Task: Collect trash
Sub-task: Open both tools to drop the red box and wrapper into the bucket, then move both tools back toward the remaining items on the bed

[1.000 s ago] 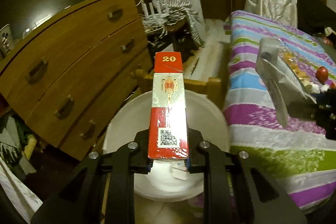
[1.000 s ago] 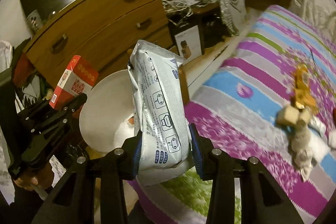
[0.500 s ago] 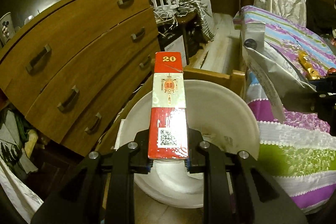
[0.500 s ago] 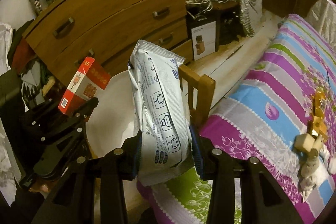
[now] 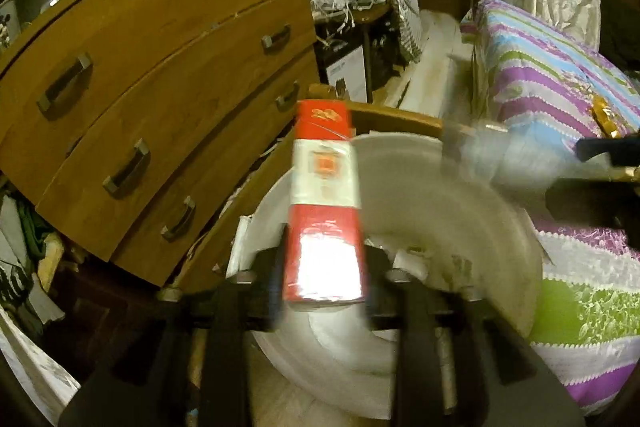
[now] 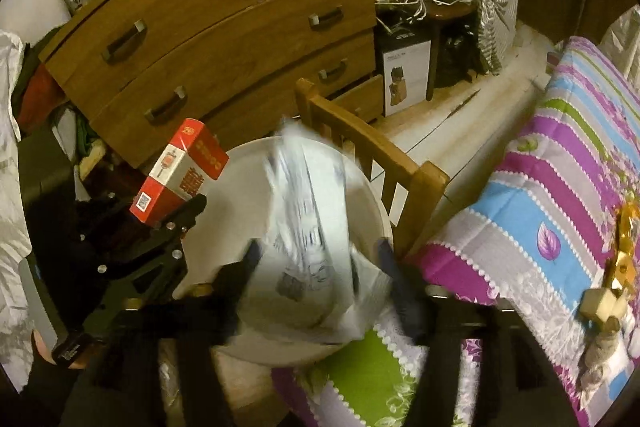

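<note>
Grippers point steeply down over a white bin [image 5: 460, 195] that stands between a wooden dresser [image 5: 160, 87] and a striped bed [image 6: 560, 187].

Left gripper [image 5: 323, 291]: jaws have just been opening. A red-and-white box [image 5: 324, 211] stands upright between the fingers, blurred, above the bin's left rim. A gap shows on both sides of the box, so the pads no longer clamp it. In the right wrist view the box [image 6: 176, 179] tilts against the left gripper's fingers [image 6: 188, 211].

Right gripper [image 6: 318, 259]: jaws have just been opening and now stand wide. A white packet [image 6: 312, 227] lies blurred between them, clear of both pads, above the bin mouth [image 6: 240, 187]. Grip released.

A hand [image 6: 44, 351] holds the left gripper's handle at lower left.
</note>
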### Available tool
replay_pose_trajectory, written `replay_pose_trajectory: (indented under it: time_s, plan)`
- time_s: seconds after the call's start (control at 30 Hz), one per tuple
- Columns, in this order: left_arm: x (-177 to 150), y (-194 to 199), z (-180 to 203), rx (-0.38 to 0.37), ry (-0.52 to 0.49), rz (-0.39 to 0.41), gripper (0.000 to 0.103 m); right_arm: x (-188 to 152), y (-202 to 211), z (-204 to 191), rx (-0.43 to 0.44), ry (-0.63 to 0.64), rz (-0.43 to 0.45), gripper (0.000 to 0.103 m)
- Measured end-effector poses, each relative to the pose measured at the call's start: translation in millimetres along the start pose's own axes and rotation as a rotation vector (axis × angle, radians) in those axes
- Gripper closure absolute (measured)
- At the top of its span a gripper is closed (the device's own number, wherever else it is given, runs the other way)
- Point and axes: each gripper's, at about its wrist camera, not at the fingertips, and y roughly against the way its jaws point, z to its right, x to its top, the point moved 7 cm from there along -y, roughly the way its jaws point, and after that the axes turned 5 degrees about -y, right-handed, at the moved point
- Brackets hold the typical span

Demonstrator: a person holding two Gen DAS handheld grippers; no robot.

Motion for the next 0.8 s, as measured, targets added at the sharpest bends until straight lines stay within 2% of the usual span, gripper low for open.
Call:
replay_pose_trajectory:
  time_s: [0.03,0.1,0.3,0.4,0.63,0.8]
  plan:
    - [0.6,0.1,-2.7,0.007,0.011,0.004,0.026,1.1,-0.4,0.4,-0.006,0.0,0.007,0.022]
    - [2.4,4.1,-9.5,0.018,0.03,0.031,0.026,1.0,0.0,2.0,-0.019,0.006,0.013,0.023]
    - [4.0,5.4,-20.9,-0.038,0.088,0.027,0.026,-6.1,1.7,10.6,-0.042,0.007,0.016,0.025]
    - [1.2,6.7,-22.9,-0.028,0.093,0.025,0.026,-9.9,4.8,11.7,-0.04,0.01,0.025,0.025]
    - [-6.8,10.3,-12.5,-0.023,0.076,0.021,0.026,-21.3,15.2,21.8,-0.034,-0.022,0.063,0.025]
    - [-5.9,24.7,8.9,-0.038,0.056,0.054,0.026,-28.8,30.6,37.3,-0.041,-0.047,0.132,0.025]
